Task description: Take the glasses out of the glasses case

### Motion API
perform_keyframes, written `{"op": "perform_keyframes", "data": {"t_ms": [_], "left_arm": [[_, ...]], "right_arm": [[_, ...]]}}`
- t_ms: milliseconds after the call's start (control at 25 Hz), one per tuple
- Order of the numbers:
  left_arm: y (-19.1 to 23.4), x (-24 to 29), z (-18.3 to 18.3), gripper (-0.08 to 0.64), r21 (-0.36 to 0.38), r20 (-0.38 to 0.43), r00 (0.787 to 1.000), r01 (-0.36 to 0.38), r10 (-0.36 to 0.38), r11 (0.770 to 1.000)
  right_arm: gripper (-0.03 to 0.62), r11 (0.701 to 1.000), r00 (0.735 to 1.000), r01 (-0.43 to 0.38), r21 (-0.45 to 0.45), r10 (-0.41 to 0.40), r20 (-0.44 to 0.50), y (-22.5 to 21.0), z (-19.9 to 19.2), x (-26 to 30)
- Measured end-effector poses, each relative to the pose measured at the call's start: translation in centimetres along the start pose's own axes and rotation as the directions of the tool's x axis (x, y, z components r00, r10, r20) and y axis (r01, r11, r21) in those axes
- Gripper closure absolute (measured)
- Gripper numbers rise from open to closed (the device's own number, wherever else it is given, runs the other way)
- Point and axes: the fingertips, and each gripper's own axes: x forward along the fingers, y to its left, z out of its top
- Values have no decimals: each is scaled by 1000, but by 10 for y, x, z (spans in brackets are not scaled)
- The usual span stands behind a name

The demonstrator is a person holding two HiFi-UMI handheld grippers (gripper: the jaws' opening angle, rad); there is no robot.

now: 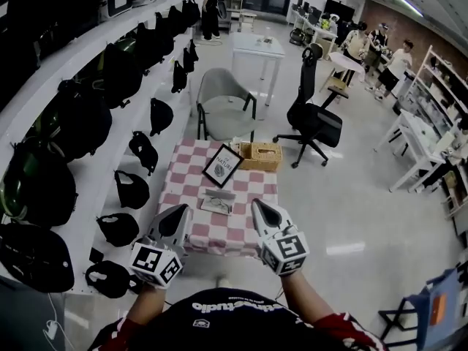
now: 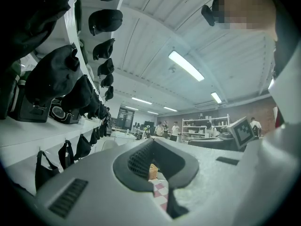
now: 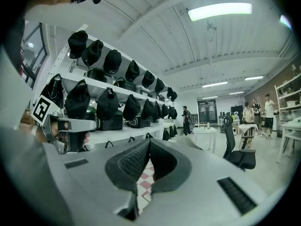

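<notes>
The left gripper (image 1: 178, 212) and right gripper (image 1: 260, 205) hover at the near edge of the checked table (image 1: 183, 183) — both clenched on nothing. The glasses case (image 1: 218, 202) lies on that table's near half (just before a framed picture (image 1: 222, 164)).

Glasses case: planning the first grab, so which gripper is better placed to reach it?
Left, narrowly. In the head view the glasses case lies ahead between both grippers, seemingly a little nearer the left gripper than the right gripper. Both have shut, empty jaws.
</notes>
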Motion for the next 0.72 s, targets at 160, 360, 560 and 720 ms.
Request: {"op": "perform_keyframes", "data": {"t_ms": [160, 360, 560, 720], "left_arm": [[2, 7, -2, 555, 17, -10, 1000, -3, 3, 1000], [4, 11, -2, 555, 35, -16, 1000, -5, 5, 999], [7, 9, -3, 555, 42, -29, 1000, -5, 6, 999], [6, 10, -3, 555, 53, -38, 999, -2, 4, 999]], "right_arm": [[588, 1000, 1000, -15, -18, 15, -4, -2, -3, 8], [508, 997, 997, -74, -10, 73, -15, 3, -5, 18], [488, 996, 995, -91, 12, 92, -43, 5, -17, 27], [488, 996, 993, -88, 11, 89, -80, 0, -36, 36]]}}
